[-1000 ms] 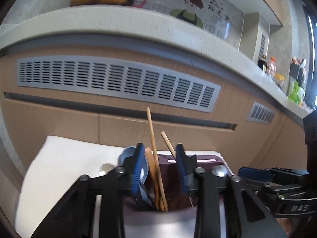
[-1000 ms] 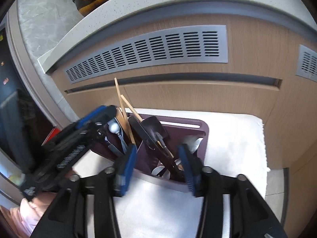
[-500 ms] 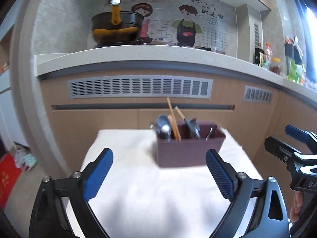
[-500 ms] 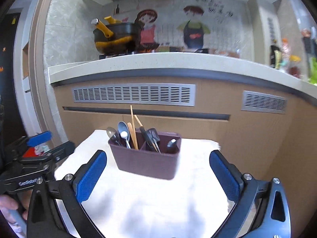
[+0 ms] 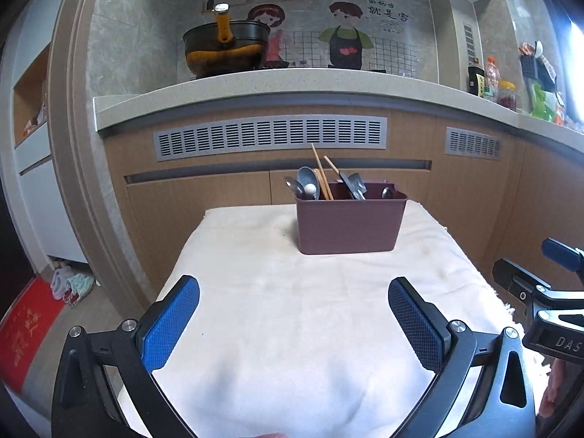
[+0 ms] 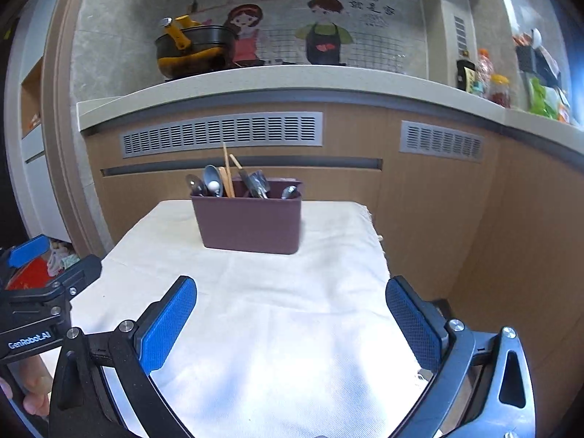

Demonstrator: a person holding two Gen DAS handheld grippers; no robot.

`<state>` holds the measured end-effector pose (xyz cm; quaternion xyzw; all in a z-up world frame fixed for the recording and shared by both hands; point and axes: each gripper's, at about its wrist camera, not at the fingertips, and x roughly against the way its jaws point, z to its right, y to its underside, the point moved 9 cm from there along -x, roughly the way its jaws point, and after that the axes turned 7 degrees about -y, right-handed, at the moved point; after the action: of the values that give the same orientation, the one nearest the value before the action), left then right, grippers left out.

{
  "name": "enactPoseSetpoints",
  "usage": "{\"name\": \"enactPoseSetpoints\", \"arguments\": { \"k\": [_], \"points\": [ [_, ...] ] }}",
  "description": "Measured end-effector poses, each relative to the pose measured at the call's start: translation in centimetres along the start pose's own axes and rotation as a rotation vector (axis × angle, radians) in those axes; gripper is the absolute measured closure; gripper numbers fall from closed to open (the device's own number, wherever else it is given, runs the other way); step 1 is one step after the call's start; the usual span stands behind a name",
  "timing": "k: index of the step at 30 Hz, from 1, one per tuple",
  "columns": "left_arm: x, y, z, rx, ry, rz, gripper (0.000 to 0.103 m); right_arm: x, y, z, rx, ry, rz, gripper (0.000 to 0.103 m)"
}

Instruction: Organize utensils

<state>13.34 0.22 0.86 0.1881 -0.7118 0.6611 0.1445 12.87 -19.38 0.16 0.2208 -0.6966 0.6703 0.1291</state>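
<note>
A maroon utensil holder (image 5: 350, 224) stands at the far end of a table under a white cloth (image 5: 310, 310); it also shows in the right wrist view (image 6: 250, 221). Metal spoons (image 5: 306, 186), wooden chopsticks (image 5: 321, 171) and dark utensils (image 5: 352, 184) stand upright in it. My left gripper (image 5: 294, 323) is open and empty, well back from the holder over the near cloth. My right gripper (image 6: 292, 325) is open and empty, also well back. The right gripper shows at the right edge of the left wrist view (image 5: 547, 292).
A wooden cabinet front with grey vents (image 5: 270, 137) rises right behind the table. A counter above it carries a black and orange pot (image 5: 224, 49) and bottles (image 5: 489, 80). A red mat (image 5: 20, 332) and cloths lie on the floor at left.
Both grippers have pulled back from the holder and opened wide. A second ago they were close over the holder with narrow jaws; now the holder stands far off.
</note>
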Motion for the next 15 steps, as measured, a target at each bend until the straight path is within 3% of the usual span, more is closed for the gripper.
{"name": "enactPoseSetpoints", "arguments": {
  "k": [15],
  "points": [
    [0.18,0.15,0.31,0.006,0.014,-0.02,0.0,0.0,0.54,0.21,-0.007,-0.005,-0.015,0.0]
  ]
}}
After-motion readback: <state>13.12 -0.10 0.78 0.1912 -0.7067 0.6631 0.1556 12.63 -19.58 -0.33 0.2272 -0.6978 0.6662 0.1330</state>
